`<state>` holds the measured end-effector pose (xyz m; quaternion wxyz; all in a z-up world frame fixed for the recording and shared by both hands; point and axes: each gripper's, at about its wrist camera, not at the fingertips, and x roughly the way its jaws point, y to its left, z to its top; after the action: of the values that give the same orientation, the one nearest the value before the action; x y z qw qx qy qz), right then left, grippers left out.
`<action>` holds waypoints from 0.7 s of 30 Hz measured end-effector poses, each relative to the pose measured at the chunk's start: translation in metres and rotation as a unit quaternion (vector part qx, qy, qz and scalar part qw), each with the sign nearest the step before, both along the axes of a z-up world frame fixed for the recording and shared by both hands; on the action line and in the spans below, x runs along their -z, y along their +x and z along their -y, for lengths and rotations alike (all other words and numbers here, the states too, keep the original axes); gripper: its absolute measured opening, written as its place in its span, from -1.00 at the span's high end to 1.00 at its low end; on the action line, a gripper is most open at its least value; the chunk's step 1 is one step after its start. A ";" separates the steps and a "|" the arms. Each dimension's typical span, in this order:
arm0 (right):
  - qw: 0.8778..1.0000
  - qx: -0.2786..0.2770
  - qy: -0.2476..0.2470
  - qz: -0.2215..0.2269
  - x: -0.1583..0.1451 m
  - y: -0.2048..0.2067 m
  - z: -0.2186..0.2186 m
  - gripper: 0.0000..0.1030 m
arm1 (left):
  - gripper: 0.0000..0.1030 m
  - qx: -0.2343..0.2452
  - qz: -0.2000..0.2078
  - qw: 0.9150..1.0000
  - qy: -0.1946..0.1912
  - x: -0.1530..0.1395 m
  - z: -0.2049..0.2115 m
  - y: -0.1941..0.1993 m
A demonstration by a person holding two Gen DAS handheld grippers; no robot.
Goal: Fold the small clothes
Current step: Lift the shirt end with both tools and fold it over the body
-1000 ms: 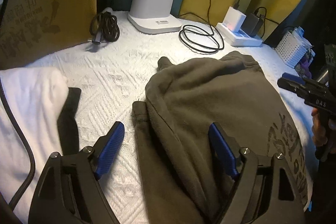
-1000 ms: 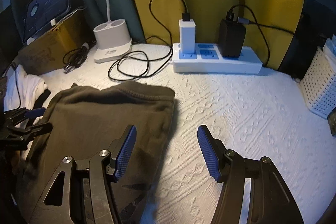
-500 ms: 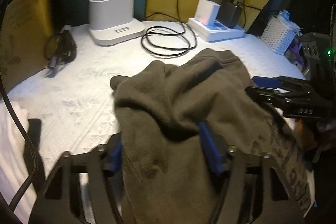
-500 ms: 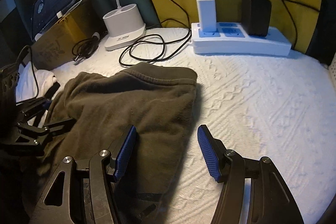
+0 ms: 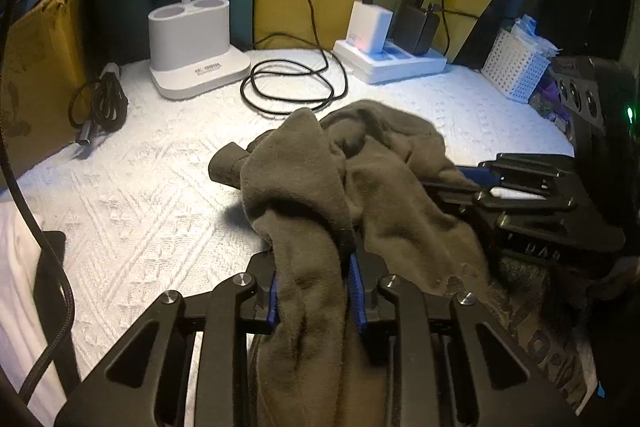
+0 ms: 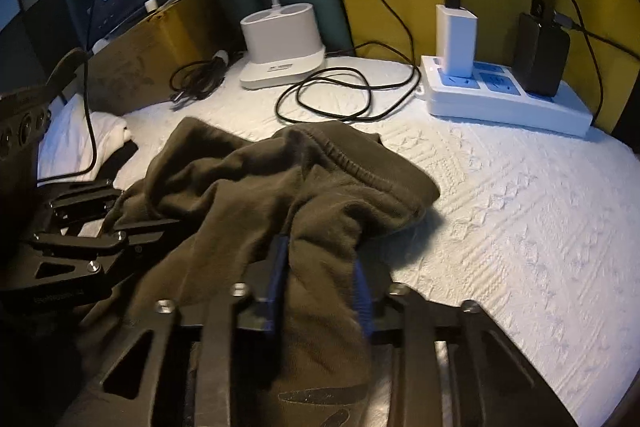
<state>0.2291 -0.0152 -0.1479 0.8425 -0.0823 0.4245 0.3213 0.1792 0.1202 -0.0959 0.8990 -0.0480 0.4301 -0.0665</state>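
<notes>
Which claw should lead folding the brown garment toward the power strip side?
Probably the left claw. Both claws are closing on bunched folds of the brown garment, but the right claw already sits at the edge nearest the power strip, so the left has fabric to carry across.

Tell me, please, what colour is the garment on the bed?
Dark olive-brown garment; clearest in the left wrist view.

Left hand-held gripper (image 5: 314, 297) closing on garment.
Bunched olive-brown fleece garment (image 5: 384, 187) between blue pads, over white textured table (image 5: 132, 195).
</notes>
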 end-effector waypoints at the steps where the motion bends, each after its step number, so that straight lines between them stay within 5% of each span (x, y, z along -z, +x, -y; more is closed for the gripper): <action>1: 1.000 -0.005 -0.005 0.010 -0.002 -0.004 -0.002 0.57 | 0.53 0.000 0.005 1.000 0.000 -0.002 0.001 -0.002; 7: 0.998 0.005 -0.018 0.057 -0.019 -0.022 0.001 0.61 | 0.54 0.005 0.037 0.999 0.011 -0.022 0.009 -0.020; 21: 0.982 0.022 0.005 0.188 -0.111 -0.105 0.021 0.61 | 0.55 0.004 0.138 0.990 0.019 -0.097 0.027 -0.086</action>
<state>0.1238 -0.0364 -0.0373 0.9146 -0.1274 0.2583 0.2838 0.0933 0.0934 0.0013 0.9502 -0.0197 0.3037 -0.0678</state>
